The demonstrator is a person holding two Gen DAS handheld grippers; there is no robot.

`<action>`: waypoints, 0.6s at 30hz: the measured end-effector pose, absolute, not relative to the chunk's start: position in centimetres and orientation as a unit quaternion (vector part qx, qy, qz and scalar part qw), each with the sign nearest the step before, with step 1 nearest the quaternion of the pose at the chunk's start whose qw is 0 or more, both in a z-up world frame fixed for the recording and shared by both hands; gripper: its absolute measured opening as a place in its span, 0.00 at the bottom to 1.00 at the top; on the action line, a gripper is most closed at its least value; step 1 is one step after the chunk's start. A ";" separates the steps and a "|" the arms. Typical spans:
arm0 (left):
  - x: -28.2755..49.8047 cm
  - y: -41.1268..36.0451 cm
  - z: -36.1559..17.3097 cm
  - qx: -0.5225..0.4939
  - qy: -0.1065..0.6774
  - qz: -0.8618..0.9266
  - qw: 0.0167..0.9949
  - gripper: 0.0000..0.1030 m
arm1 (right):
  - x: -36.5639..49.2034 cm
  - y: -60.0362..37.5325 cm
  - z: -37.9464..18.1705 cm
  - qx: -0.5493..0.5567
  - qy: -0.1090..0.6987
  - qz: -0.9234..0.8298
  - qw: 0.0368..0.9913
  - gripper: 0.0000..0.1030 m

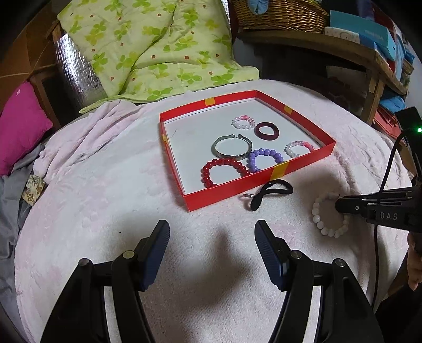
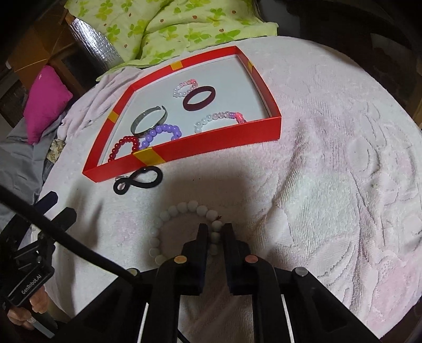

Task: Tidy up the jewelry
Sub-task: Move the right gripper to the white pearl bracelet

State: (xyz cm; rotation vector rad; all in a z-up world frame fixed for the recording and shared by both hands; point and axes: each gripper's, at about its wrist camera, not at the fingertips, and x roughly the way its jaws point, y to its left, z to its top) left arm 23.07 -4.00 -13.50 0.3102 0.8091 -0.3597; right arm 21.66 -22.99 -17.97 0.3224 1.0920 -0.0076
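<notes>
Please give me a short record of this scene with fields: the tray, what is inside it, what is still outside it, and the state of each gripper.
tray: red tray on the pink blanket
inside: red beads, purple beads, silver bangle, dark red ring, two pink-white bracelets
outside: black hair tie, white bracelet
left gripper: open, nothing between the fingers
right gripper: shut on the white bracelet

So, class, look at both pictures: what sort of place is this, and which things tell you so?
Most likely a bedroom at home. The red tray sits on a soft pink blanket, with a green leaf-print quilt bunched behind it, a pink cushion beside it, and a wicker basket on a cluttered shelf.
</notes>
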 end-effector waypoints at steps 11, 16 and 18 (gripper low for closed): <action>23.2 -3.7 -13.8 0.166 0.390 -0.163 0.891 0.66 | 21.8 -23.2 -18.2 0.163 0.517 -0.003 0.840 0.14; 23.1 -3.2 -13.8 0.167 0.388 -0.160 0.892 0.66 | 21.9 -23.4 -18.3 0.176 0.517 -0.006 0.837 0.16; 23.1 -3.0 -13.7 0.167 0.387 -0.158 0.893 0.66 | 21.9 -23.3 -18.2 0.180 0.517 -0.005 0.837 0.21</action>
